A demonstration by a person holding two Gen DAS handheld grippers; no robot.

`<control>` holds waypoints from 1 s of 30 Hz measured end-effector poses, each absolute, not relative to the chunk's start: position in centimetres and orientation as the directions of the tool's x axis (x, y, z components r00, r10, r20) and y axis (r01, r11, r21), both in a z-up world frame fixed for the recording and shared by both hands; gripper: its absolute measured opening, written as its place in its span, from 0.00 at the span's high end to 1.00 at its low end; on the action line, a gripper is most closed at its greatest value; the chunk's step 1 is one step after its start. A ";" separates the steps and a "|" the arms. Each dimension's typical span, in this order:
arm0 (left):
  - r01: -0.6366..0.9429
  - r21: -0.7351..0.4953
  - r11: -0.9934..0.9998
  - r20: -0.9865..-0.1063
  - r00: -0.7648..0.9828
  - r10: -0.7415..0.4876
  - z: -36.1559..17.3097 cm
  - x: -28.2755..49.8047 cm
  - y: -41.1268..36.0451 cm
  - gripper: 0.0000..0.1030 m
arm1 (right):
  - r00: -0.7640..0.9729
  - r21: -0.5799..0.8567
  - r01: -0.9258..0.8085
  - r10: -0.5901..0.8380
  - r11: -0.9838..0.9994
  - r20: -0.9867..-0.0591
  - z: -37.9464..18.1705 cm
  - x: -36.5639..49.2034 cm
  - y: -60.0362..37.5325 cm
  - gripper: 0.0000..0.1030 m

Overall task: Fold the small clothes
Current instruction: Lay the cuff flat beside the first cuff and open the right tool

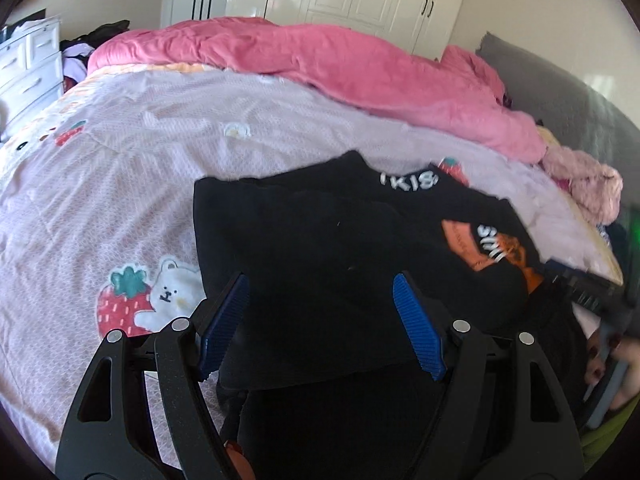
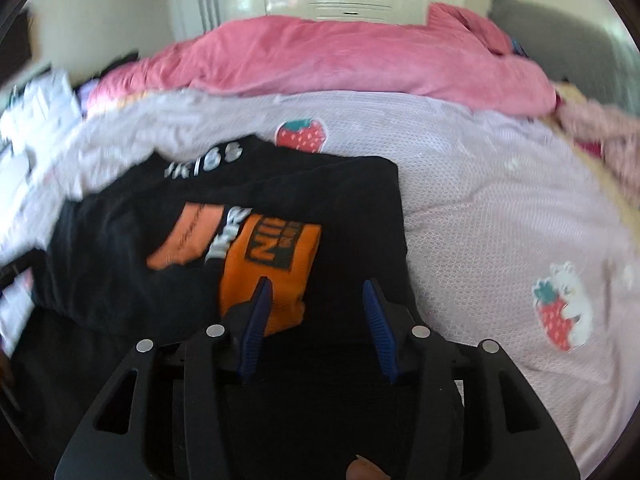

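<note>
Left wrist view: both jaws spread over a part-folded black garment.
Left hand-held gripper [image 1: 320, 320] is seen spread, nothing pinched; right hand-held gripper [image 2: 316, 328] likewise stands apart, empty. Black garment [image 1: 320, 232] with orange print is laid on the bed [image 1: 120, 180], near edge. Next fold is judged pending: a fresh edge must be pinched.

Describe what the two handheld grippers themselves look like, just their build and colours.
Both match. The left gripper has two black, curved plastic arms with triangular cut-outs and round silver pivot pins, and ends in blue ribbed pads. The right gripper has the same black frame, silver pins and blue ribbed pads. No cables or printed markings show on either.
</note>
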State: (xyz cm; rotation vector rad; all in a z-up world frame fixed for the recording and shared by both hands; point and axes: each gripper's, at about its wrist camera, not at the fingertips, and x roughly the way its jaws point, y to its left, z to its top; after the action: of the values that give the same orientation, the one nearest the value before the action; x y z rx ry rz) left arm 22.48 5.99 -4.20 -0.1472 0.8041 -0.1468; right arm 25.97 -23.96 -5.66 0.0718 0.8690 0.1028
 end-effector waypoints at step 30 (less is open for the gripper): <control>0.104 -0.090 0.990 -0.749 0.649 -0.136 -6.4 23.1 4.5 0.25 | 0.652 -0.024 -0.098 0.046 0.995 -0.757 -6.7 29.1 -21.9 0.96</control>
State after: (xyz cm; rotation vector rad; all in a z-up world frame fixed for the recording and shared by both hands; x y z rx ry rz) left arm 23.09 4.52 -6.39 -0.0399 0.8543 -0.1369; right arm 29.12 -21.89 -6.70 -0.0640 0.8564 0.0817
